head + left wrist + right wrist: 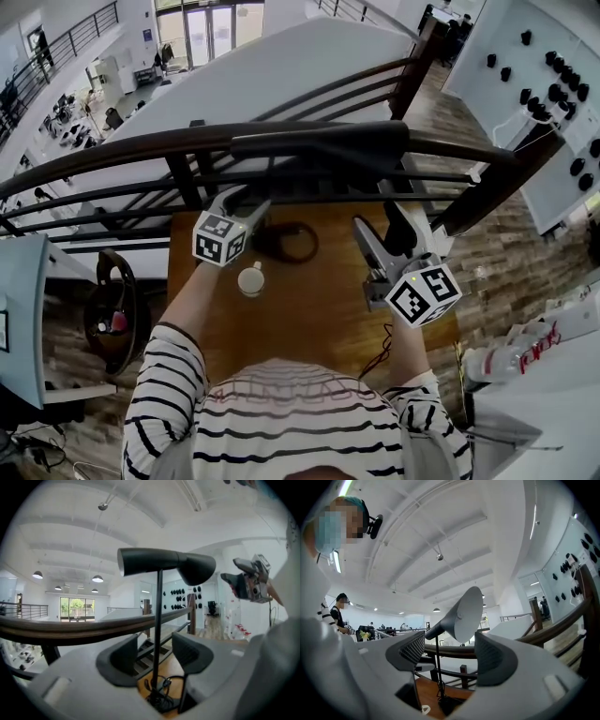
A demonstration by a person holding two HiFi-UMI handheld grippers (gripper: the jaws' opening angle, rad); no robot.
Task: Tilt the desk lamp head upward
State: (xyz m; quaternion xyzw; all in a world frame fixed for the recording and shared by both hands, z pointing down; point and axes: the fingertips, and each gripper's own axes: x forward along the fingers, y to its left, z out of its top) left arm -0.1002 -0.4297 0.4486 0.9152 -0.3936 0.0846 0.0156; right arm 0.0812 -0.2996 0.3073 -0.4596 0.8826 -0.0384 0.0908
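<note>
The black desk lamp's long head (319, 145) lies about level above the far edge of the wooden table (319, 319), over its ring-shaped base (286, 242). My left gripper (242, 203) is at the base's left side. In the left gripper view its jaws (158, 653) stand open with the thin stem (158, 620) running up between them, untouched, to the head (164, 564). My right gripper (380, 228) hovers to the right, open and empty. In the right gripper view (451, 656) the lamp head (459, 616) shows beyond the jaws, its shade facing me.
A small white cup (250, 279) stands on the table near the left gripper. A red cable (380, 352) hangs at the table's right front. A dark wooden railing (141, 155) runs right behind the table. A steering wheel (112, 314) stands at the left.
</note>
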